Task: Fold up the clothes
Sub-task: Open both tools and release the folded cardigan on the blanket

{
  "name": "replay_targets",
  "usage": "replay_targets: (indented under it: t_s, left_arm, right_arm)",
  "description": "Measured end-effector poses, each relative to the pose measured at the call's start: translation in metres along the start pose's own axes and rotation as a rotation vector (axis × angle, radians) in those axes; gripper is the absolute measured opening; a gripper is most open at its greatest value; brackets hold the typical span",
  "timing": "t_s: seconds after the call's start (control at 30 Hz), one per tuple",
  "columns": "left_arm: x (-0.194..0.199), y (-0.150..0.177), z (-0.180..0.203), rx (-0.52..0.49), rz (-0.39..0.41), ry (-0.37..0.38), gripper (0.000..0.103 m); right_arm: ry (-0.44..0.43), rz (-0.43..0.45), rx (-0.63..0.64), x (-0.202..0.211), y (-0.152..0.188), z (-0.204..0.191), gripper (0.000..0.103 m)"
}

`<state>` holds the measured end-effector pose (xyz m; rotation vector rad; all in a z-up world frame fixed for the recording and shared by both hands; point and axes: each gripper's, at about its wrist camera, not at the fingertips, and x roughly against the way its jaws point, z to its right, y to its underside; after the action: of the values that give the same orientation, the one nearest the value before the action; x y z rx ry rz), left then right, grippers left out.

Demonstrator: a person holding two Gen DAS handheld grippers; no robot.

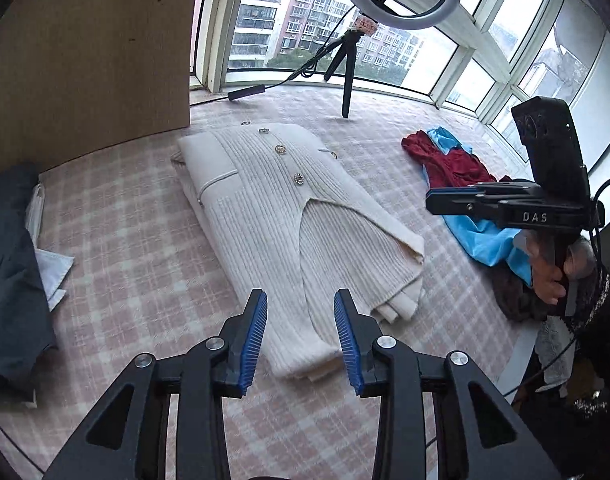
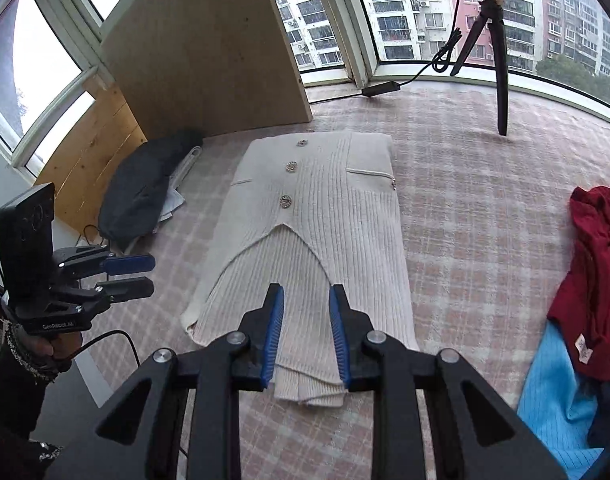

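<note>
Cream cardigan [image 1: 289, 216]: folded into a long strip, flat on the pink checked bedcover [image 1: 125, 240].
Left gripper [image 1: 301, 336]: jaws spread above its near end, pinching nothing.
Right gripper [image 2: 306, 332]: jaws apart, empty.
Red garment [image 2: 597, 264]: heaped aside.

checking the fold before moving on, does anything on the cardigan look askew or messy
Mostly neat. The cream cardigan lies folded lengthwise, but at its near end the layers do not line up: lower edges stick out unevenly.
</note>
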<state>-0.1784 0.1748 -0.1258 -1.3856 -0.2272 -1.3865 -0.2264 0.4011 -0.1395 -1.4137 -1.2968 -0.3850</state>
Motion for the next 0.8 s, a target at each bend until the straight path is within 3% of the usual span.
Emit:
replay_targets:
  t_s: [0.17, 0.23, 0.37, 0.4, 0.47, 0.5, 0.57, 0.73, 0.8]
  left_arm:
    - [-0.059, 0.011, -0.004, 0.030, -0.115, -0.026, 0.033]
    - [-0.057, 0.018, -0.003, 0.011, -0.083, -0.026, 0.036]
    - [-0.041, 0.010, -0.026, 0.134, -0.109, 0.022, 0.037]
    - [-0.035, 0.006, -0.036, 0.186, -0.092, 0.030, 0.039]
    - [-0.027, -0.003, -0.059, 0.287, -0.044, 0.036, 0.052]
    - [-0.028, -0.008, -0.069, 0.329, -0.035, 0.038, 0.055]
    - [-0.037, -0.018, -0.079, 0.365, -0.041, 0.033, 0.055]
    - [-0.068, -0.031, -0.080, 0.358, -0.093, 0.024, 0.055]
    - [-0.075, -0.031, -0.080, 0.371, -0.105, 0.044, 0.055]
  right_arm:
    - [-0.001, -0.138, -0.023, -0.056, 0.014, 0.009, 0.024]
    - [-0.028, -0.127, -0.007, -0.056, 0.023, 0.012, 0.024]
    - [-0.089, -0.151, -0.038, -0.039, 0.006, 0.023, 0.026]
    - [-0.113, -0.123, -0.067, -0.031, -0.002, 0.031, 0.031]
    - [-0.096, -0.046, -0.116, -0.020, -0.016, 0.050, 0.079]
    - [-0.073, -0.009, -0.135, -0.018, -0.023, 0.060, 0.084]
    - [-0.062, 0.007, -0.163, -0.025, -0.034, 0.079, 0.085]
    - [-0.157, -0.148, -0.201, -0.071, -0.042, 0.105, 0.085]
    - [-0.147, -0.121, -0.146, -0.071, -0.040, 0.102, 0.085]
